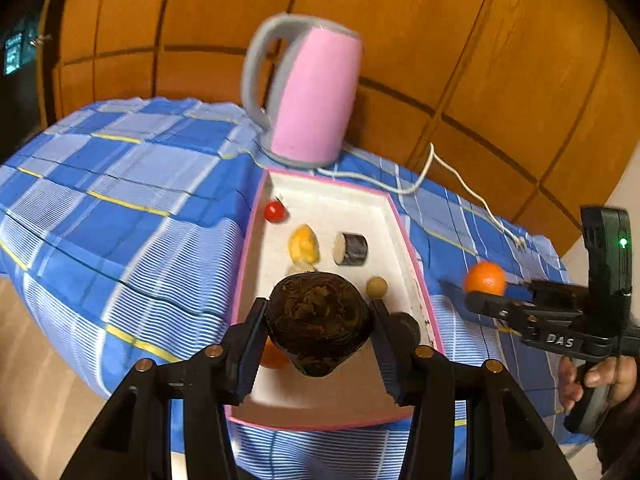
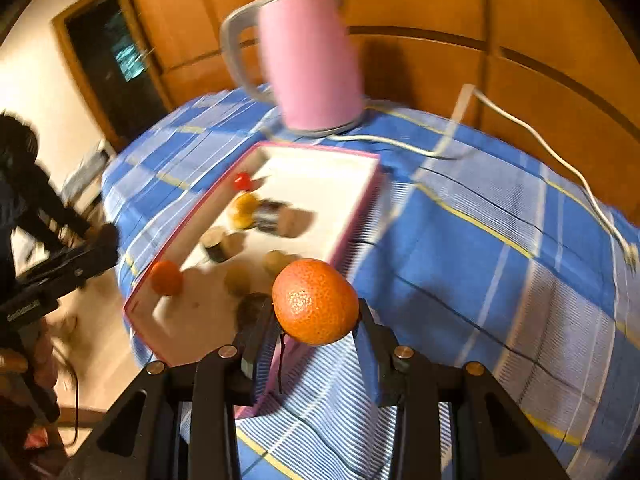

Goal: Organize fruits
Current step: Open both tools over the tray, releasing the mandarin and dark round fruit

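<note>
My left gripper (image 1: 318,309) is shut on a dark brown round fruit (image 1: 318,320) and holds it over the near part of a white tray with a pink rim (image 1: 404,240). In the tray lie a red cherry tomato (image 1: 275,211), a yellow fruit (image 1: 304,245), a dark-wrapped roll (image 1: 351,249), a small tan ball (image 1: 377,287) and an orange fruit (image 2: 166,278). My right gripper (image 2: 315,312) is shut on a tangerine (image 2: 315,301), just right of the tray's near right edge (image 2: 358,204).
A pink kettle with a grey handle (image 1: 312,96) stands behind the tray on the blue checked tablecloth (image 1: 120,200). Its white cord (image 1: 460,184) trails across the cloth to the right. Wooden panels form the wall behind. A person's hand (image 1: 600,376) grips the right tool.
</note>
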`<state>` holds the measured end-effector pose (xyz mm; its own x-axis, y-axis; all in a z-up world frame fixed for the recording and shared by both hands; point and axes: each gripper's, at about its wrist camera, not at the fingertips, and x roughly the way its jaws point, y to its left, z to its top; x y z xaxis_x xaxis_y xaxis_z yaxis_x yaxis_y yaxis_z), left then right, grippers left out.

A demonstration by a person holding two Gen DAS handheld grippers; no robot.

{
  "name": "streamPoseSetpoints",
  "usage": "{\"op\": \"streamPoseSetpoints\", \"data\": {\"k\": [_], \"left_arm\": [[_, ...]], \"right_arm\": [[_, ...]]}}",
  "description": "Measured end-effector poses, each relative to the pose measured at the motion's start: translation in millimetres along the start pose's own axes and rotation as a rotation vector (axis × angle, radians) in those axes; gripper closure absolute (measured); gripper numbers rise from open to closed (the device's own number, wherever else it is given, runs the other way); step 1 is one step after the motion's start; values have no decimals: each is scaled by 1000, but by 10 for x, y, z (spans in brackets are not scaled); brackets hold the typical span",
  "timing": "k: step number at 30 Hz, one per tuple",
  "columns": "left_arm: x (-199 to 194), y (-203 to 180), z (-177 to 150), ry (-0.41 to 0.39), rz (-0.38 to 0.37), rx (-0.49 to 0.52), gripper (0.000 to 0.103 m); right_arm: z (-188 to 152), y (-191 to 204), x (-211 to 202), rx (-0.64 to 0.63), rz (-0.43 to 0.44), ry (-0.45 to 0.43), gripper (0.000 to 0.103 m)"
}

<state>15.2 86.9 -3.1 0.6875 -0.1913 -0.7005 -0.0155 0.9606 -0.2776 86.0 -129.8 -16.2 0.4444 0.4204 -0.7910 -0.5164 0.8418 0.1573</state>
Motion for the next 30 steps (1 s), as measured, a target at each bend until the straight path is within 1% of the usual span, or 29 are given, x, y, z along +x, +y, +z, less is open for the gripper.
{"op": "streamPoseSetpoints", "data": {"k": [2,3,7,9,12,14,17,21,25,27,28,30], "left_arm": [[67,-66,-5,13,-7,21,53],[100,-97,-15,13,4,35,53],[276,-170,-87,51,18,58,53],[341,-223,-129,66,42,85,53],[371,-298,-162,65,39,134,53],[404,-330,-183,69,44,163,53],[466,-313,-180,89,44,145,52],[528,-324,-159,89,56,144,52],[588,-366,-162,97,62,158,52],[585,-392,-152,82,67,167,47],[589,-402,-145,79,68,169,42],[599,-405,-124,78,64,164,42]], "right_arm": [[65,87,97,-36,-4,19,66],[107,105,154,-43,-6,27,66],[296,103,390,-48,-22,49,66],[390,119,523,-74,-21,73,66],[502,178,752,-131,-25,121,66],[557,194,904,-158,-54,159,66],[633,169,1035,-154,-61,180,66],[679,180,1071,-151,-45,166,65],[658,198,1138,-147,-34,181,65],[633,189,1142,-134,-27,189,64],[622,181,1135,-127,-17,187,62],[618,172,1125,-112,-14,178,62]]}}
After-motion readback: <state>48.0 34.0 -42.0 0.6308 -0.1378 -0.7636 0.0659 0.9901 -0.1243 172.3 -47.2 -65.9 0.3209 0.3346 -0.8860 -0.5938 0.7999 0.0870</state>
